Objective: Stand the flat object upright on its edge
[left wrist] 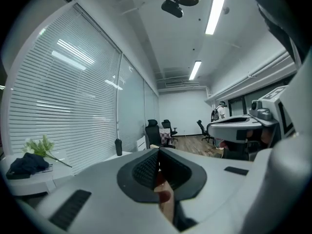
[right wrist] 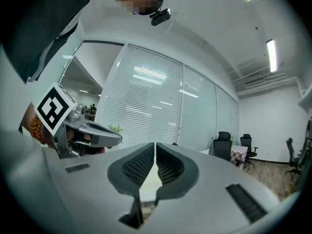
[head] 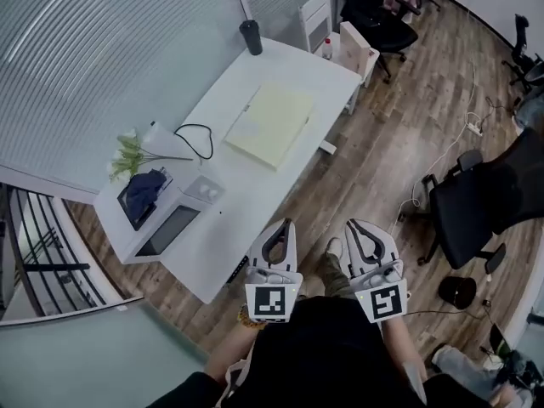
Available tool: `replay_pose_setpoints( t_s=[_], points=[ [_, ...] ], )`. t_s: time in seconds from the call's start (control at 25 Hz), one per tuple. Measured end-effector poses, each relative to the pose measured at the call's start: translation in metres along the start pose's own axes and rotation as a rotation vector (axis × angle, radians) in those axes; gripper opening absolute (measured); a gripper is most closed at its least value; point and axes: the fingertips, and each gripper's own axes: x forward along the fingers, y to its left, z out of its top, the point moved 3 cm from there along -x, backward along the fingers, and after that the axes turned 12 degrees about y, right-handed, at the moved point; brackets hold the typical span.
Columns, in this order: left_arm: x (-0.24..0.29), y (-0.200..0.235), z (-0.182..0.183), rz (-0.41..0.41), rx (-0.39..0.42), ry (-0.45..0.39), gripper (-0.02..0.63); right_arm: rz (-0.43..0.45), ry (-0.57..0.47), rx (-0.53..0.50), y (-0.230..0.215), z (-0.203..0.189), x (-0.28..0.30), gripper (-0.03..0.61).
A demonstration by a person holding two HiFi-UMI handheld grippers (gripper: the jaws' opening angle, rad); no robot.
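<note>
a pale yellow flat sheet [head: 270,123], rectangular and matte, lies face-down-flat on the smooth white counter [head: 246,195]. its long axis runs along the counter's length, toward the end where a black tumbler [head: 251,36] stands. its right long edge sits near the counter's floor-side edge; bare white surface is open between it and a looped black cable [head: 197,138] and a boxy white appliance [head: 170,215] (whose make is too small to tell). the left gripper [head: 284,225] and right gripper [head: 354,226] hang close to the person's body, over wood-plank floor [head: 382,151], well apart from the sheet. both pairs of jaws are pressed together, ribbed black pads meeting with nothing between.
</note>
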Motion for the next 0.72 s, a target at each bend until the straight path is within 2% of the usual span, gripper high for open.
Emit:
replay_pose_setpoints(
  t_s=[0.12,0.24,0.4,0.6,0.72],
  points=[
    [0.035,-0.007,0.025,0.029,0.029,0.002,0.006,0.028,-0.008,0.023,-0.040,-0.004,0.021,0.007],
    [0.068,-0.022,0.043,0.056,0.017,-0.032,0.006,0.061,0.006,0.019,-0.081,-0.017,0.034,0.008],
    [0.104,-0.029,0.043,0.108,-0.057,-0.011,0.006,0.092,0.052,-0.065,-0.128,-0.040,0.071,0.008],
    [0.130,-0.024,0.032,0.129,-0.050,0.024,0.006,0.138,0.055,-0.061,-0.160,-0.039,0.107,0.008],
    [0.153,-0.009,0.033,0.168,-0.062,0.025,0.006,0.185,0.079,-0.116,-0.171,-0.041,0.140,0.008]
  ],
)
